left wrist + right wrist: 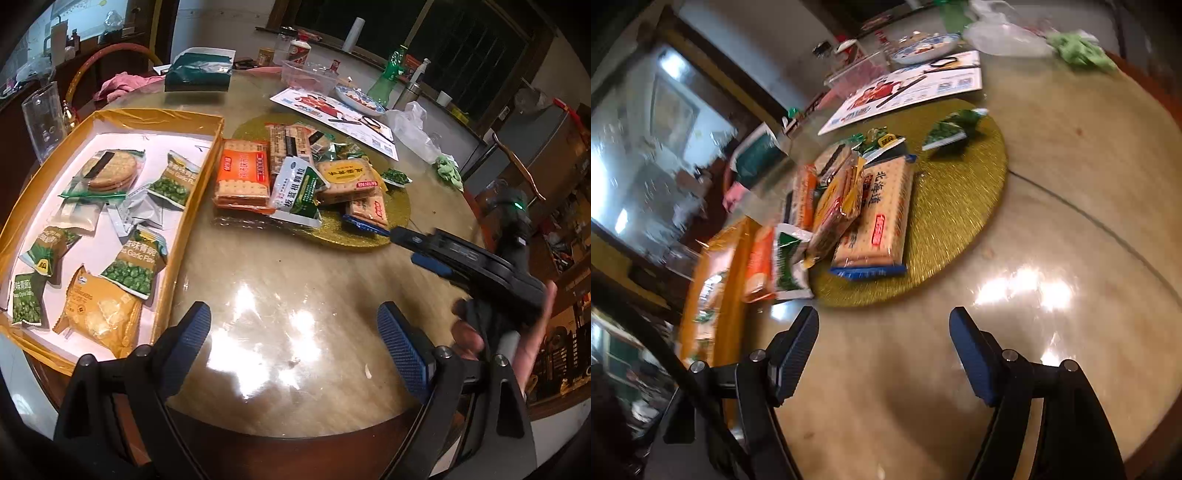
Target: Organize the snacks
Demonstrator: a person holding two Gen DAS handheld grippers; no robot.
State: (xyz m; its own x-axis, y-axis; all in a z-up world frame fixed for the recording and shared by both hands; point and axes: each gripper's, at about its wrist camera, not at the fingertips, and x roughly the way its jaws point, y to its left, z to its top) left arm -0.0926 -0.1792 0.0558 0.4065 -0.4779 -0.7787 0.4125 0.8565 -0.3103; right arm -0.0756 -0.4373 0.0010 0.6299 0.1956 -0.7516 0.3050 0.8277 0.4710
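Glossy round table [295, 295] fills both views, lamp glare bouncing off its middle. Left wrist view first: at lower centre the left gripper [293, 338] hovers over bare tabletop with its jaws spread wide and nothing between them. At the left of the frame sits the yellow box [192, 206], white inside, already holding snacks: a round biscuit pack [109, 173] at its upper end, green pea packets [135, 266] printed "Garlic Flavor", and a yellow chip bag [99, 314] at its lower corner. Just beside the box's right wall lies the orange cracker pack [243, 173], and touching it a white-and-green sachet [295, 188] with Chinese characters. Both lean onto the gold mat [399, 210] at centre frame, where the rest of the pile is heaped.

At the right edge the right gripper [421, 251] points in toward the mat, a hand [532, 339] wrapped round its handle.

Now the right wrist view, a bit blurred: the right gripper [884, 328] at lower centre has jaws wide apart, empty, above the table [1071, 221]. Straight ahead on the gold mat [960, 192] lies a long cracker pack [882, 218] with big Chinese characters and a red label, blue along its near seam. A lone green packet [949, 133] sits apart near the mat's far rim. At the top, a printed poster [912, 92] shows QR codes.
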